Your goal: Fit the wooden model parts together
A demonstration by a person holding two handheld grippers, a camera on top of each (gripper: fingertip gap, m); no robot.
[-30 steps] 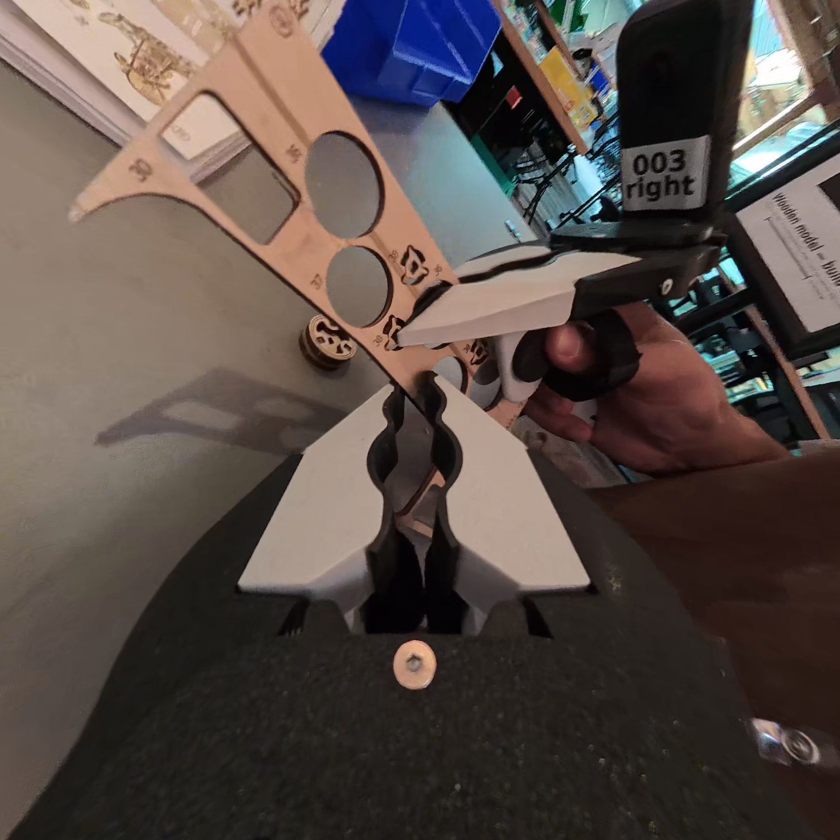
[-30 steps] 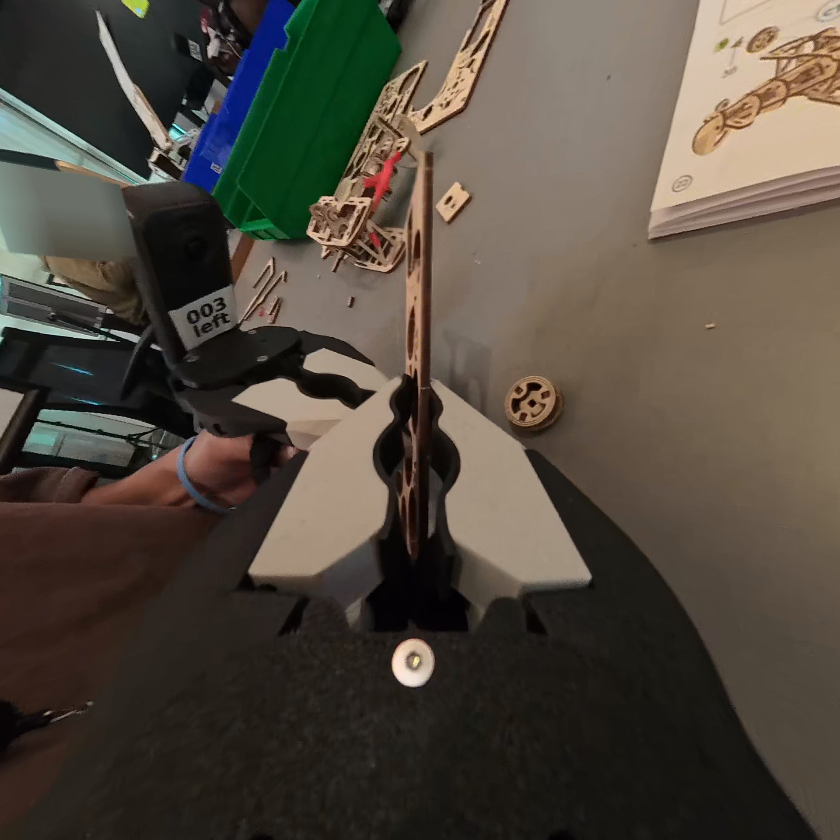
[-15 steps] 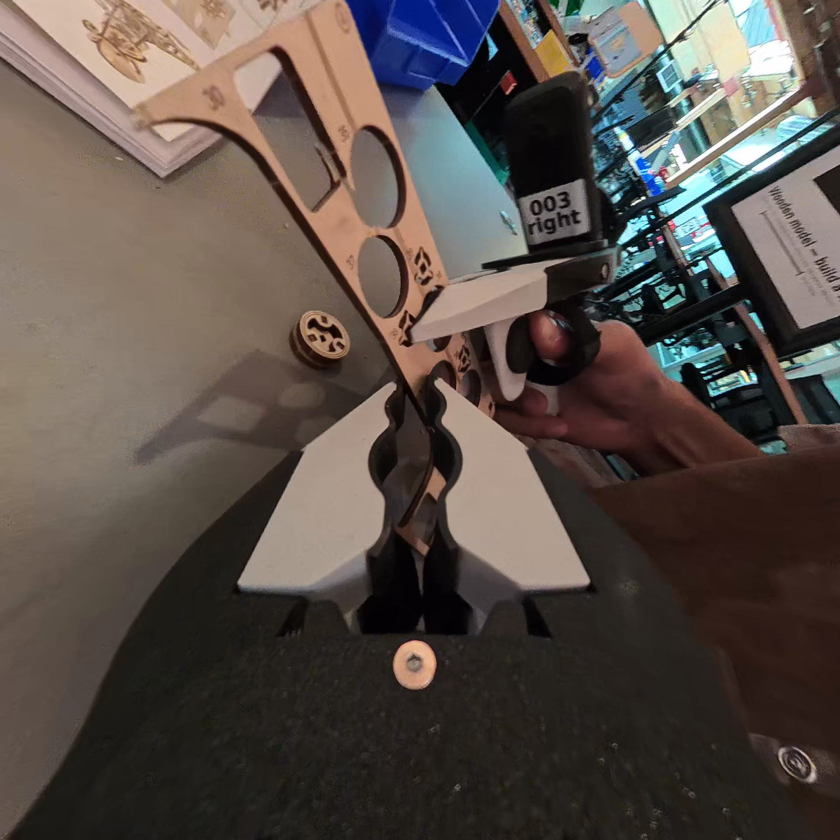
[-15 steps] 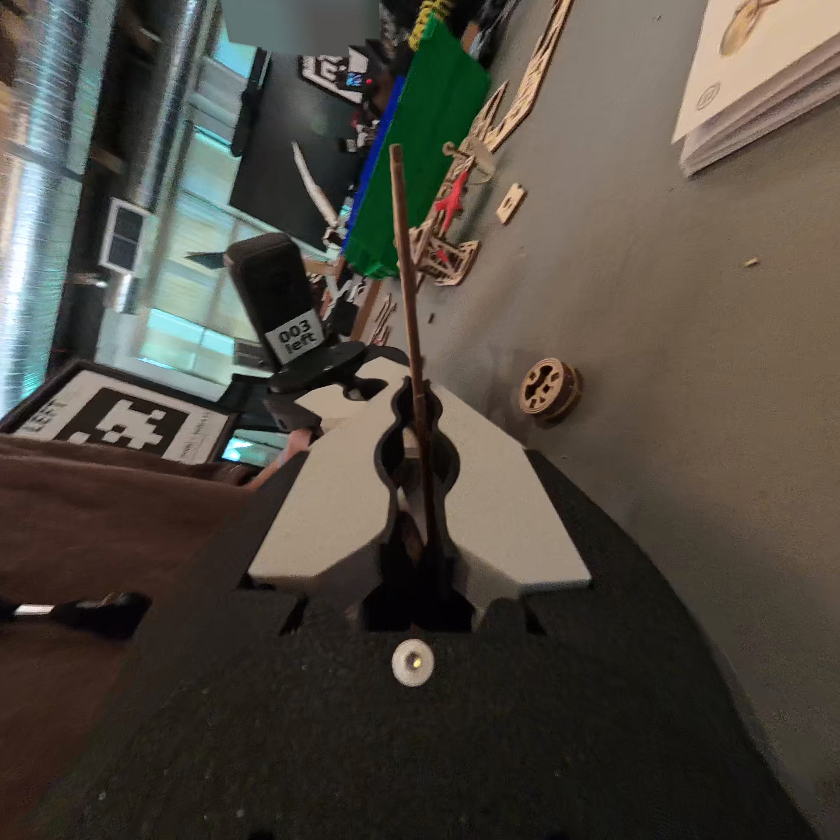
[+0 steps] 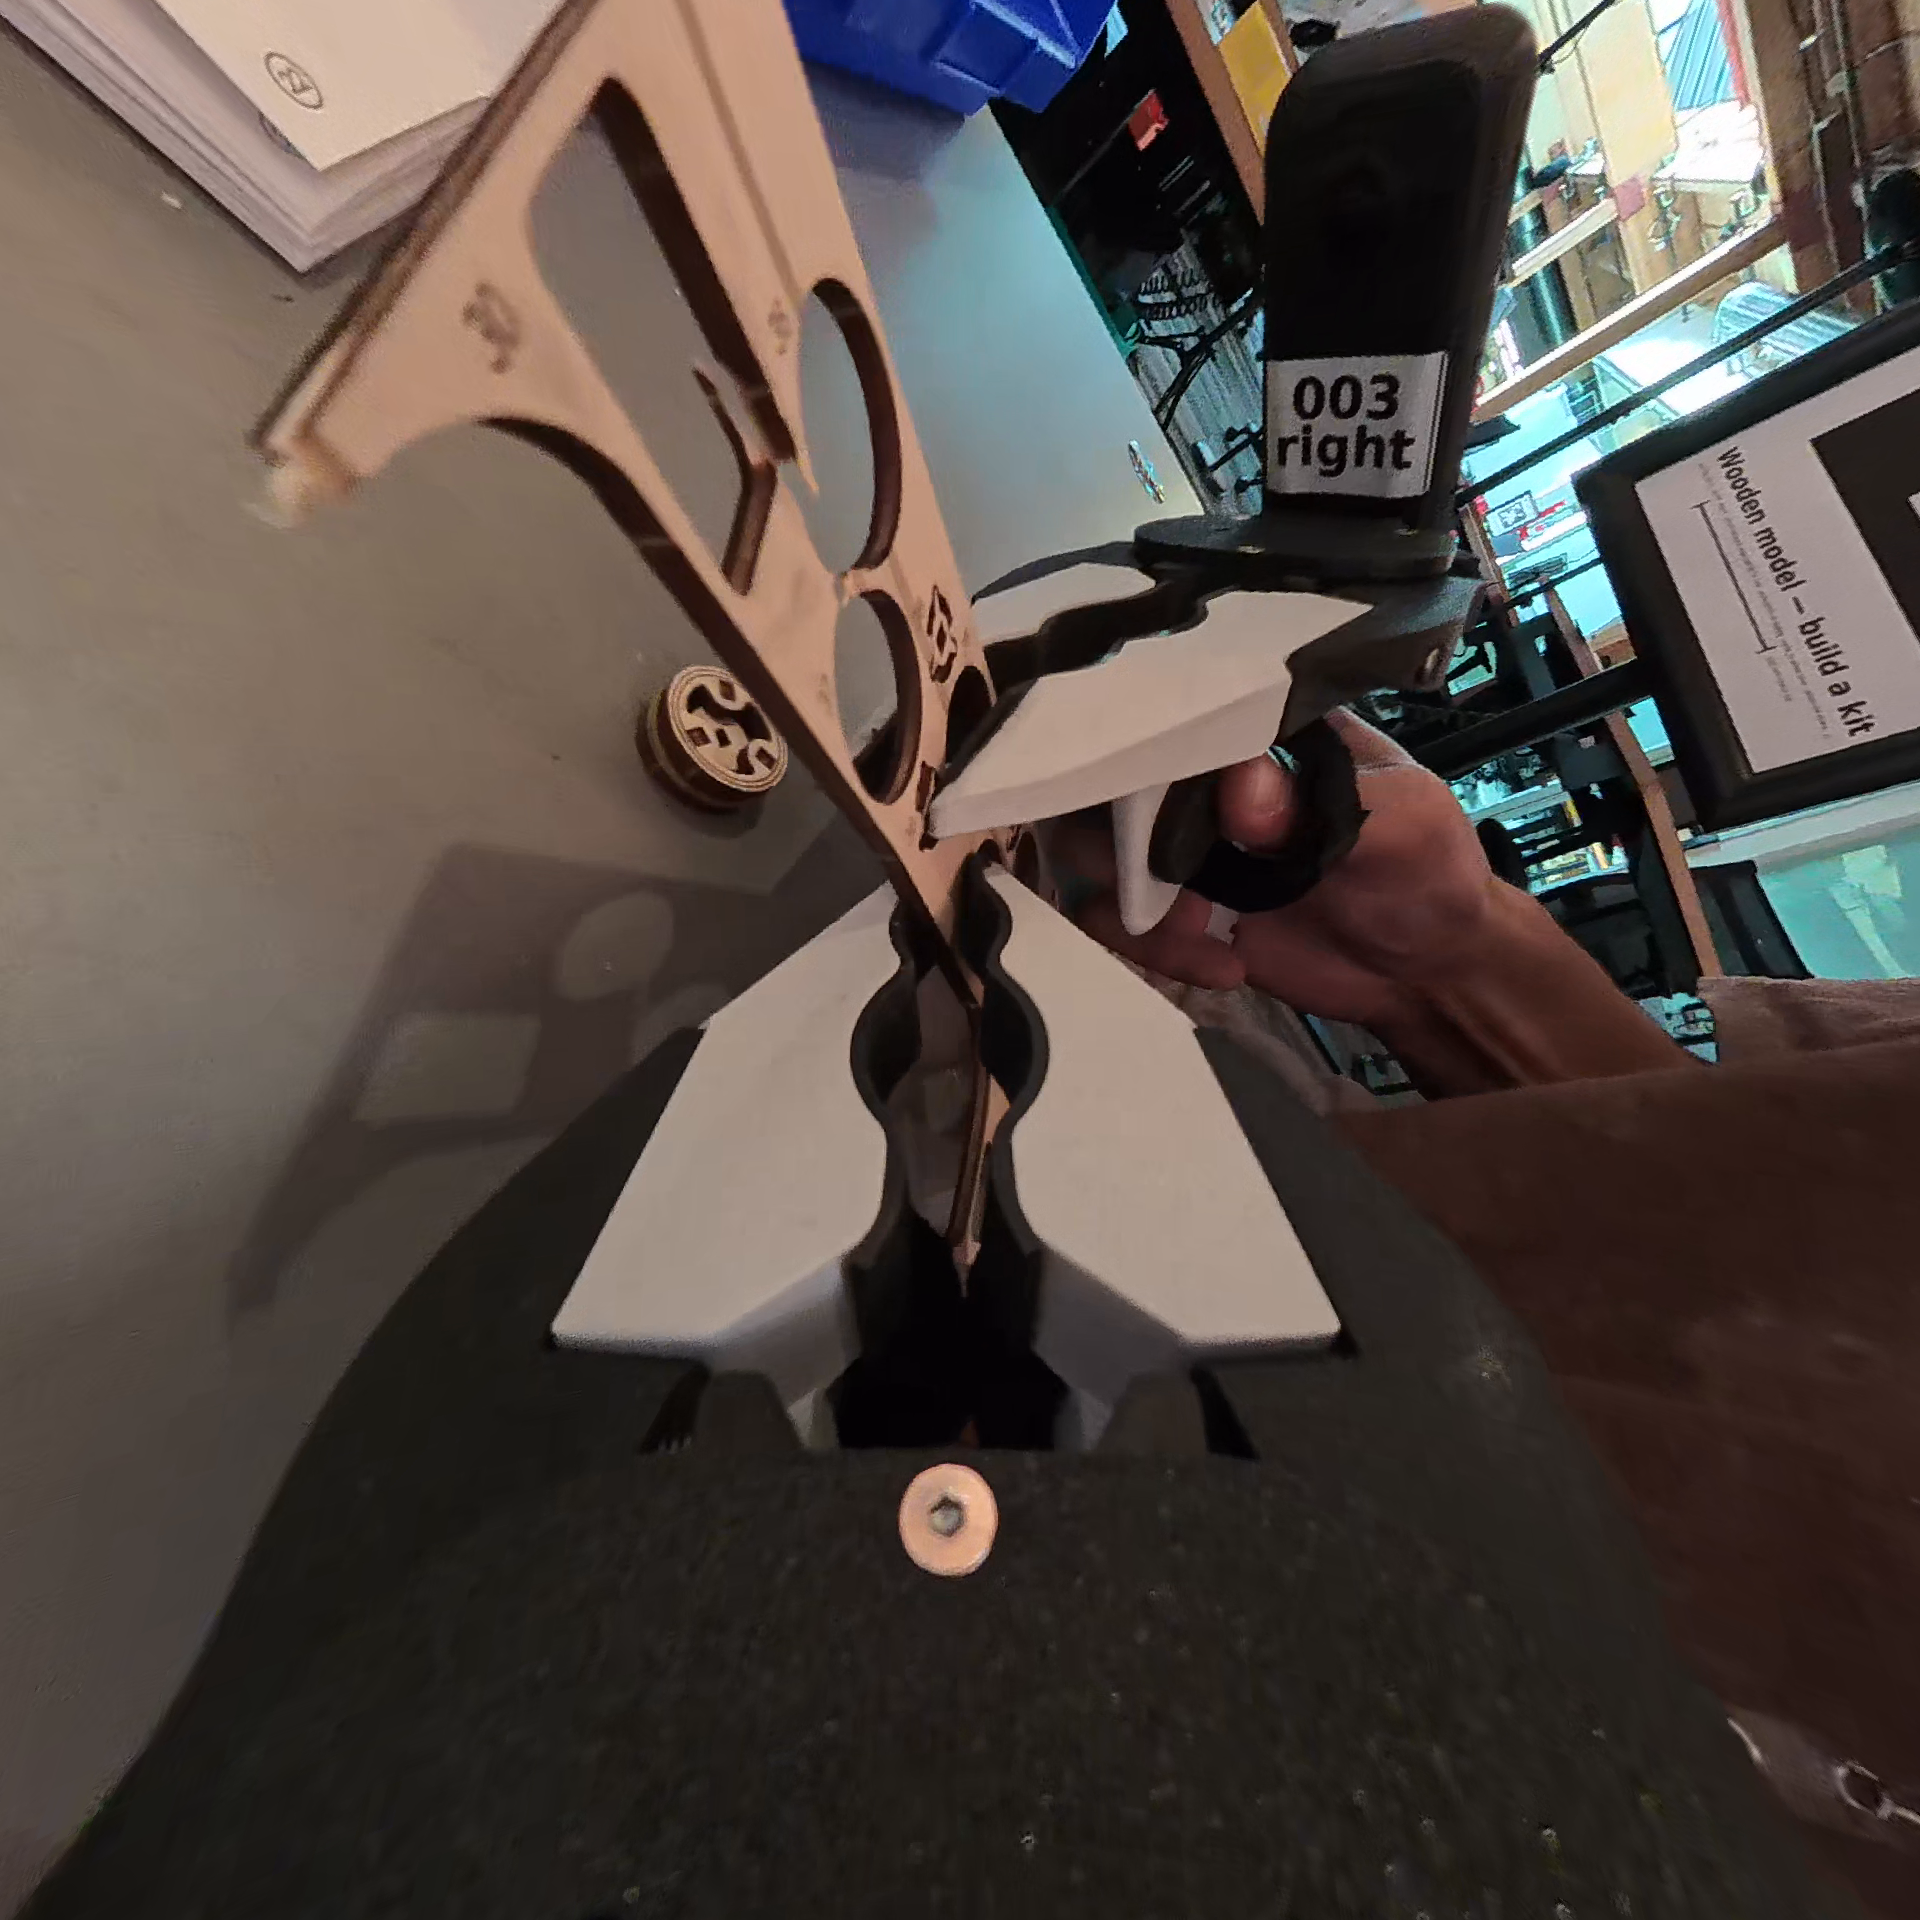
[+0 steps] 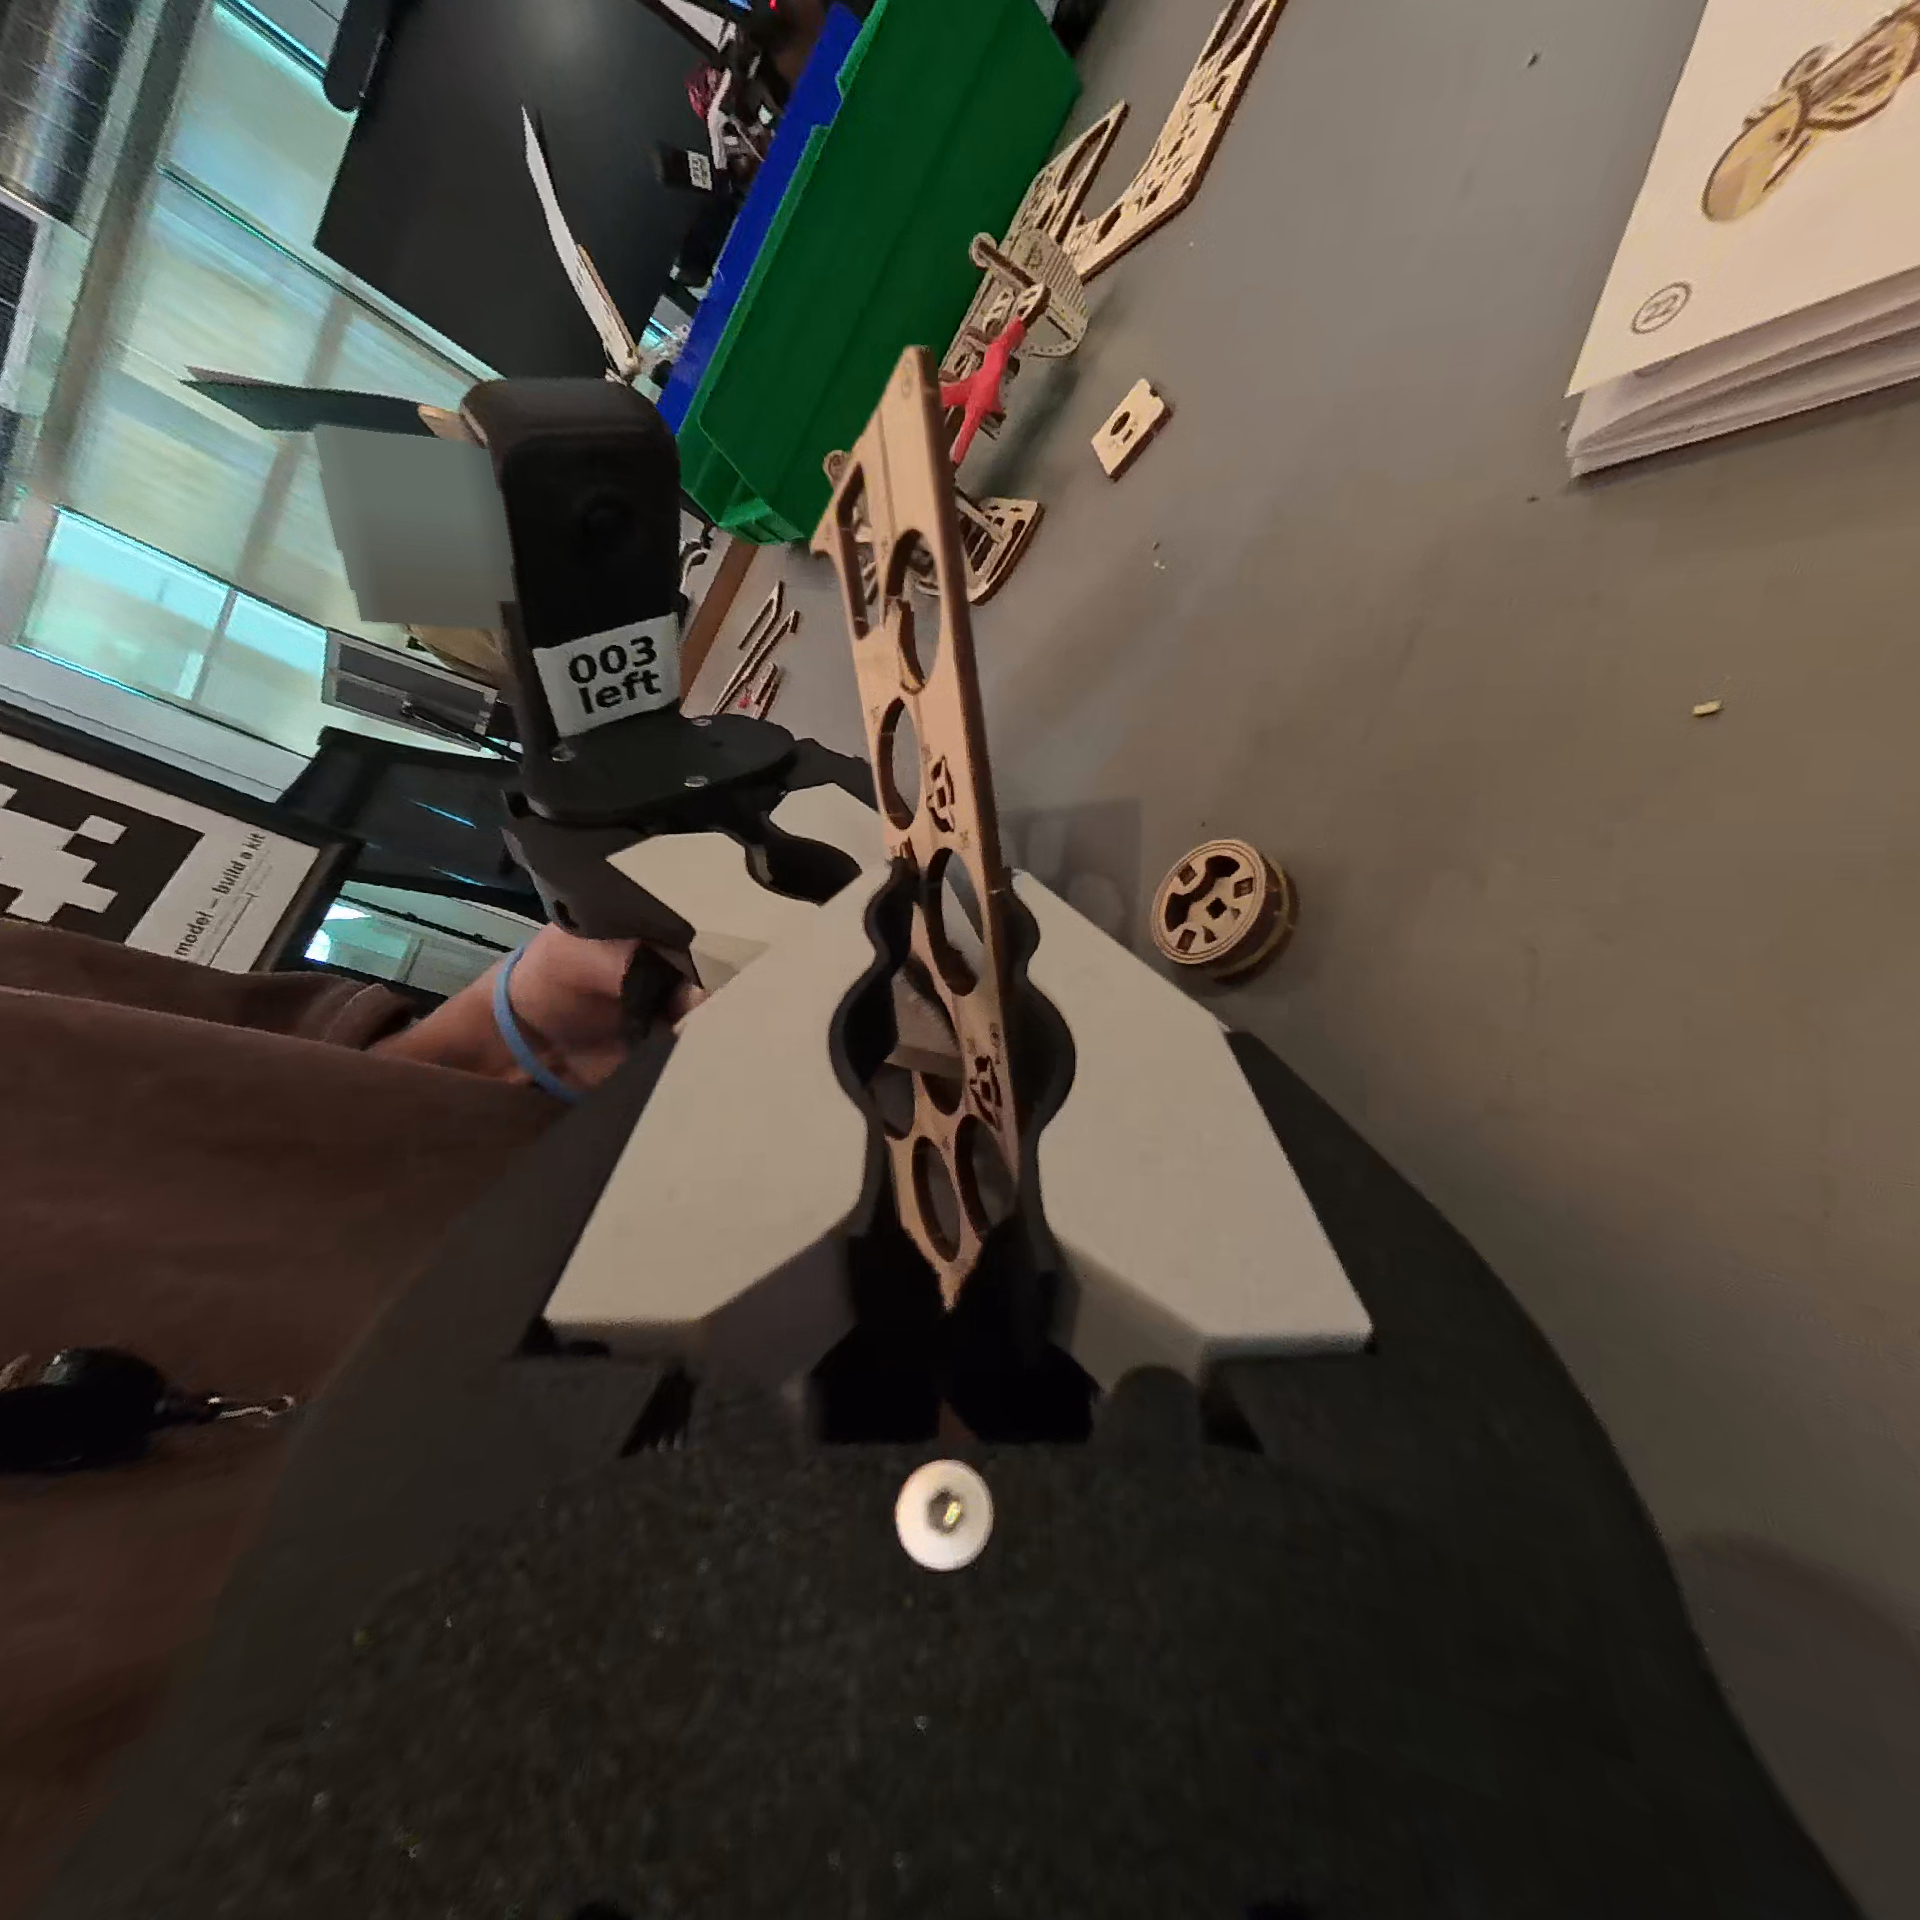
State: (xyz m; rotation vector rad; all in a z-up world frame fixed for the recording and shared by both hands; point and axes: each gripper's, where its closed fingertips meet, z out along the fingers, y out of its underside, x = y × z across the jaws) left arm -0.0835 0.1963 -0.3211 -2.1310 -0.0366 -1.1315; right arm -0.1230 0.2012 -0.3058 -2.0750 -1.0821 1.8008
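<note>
A flat wooden parts sheet (image 5: 665,343) with round and oblong cut-outs stands upright above the grey table (image 5: 208,727). My left gripper (image 5: 940,899) is shut on its lower edge. My right gripper (image 6: 951,894) is open; the sheet (image 6: 935,675) stands loosely between its fingers, turned so its face shows. In the left wrist view the right gripper (image 5: 956,800) reaches in from the right at the sheet's edge. In the right wrist view the left gripper (image 6: 821,831) is at the left of the sheet. A small wooden wheel (image 5: 715,740) lies on the table beyond; the right wrist view shows it too (image 6: 1226,909).
An instruction booklet (image 6: 1766,260) lies at the far right. A partly built wooden model (image 6: 997,343), another cut sheet (image 6: 1164,177) and a small square piece (image 6: 1127,428) lie farther back. A green bin (image 6: 883,239) and a blue bin (image 5: 935,52) stand at the table's far side. Only a small space, under 4 cm, lies between the two pairs of fingers.
The right gripper's jaws have widened and the sheet has turned from edge-on to face-on in its view. The left gripper has closed tighter on the sheet. Both grippers have shifted and tilted.
</note>
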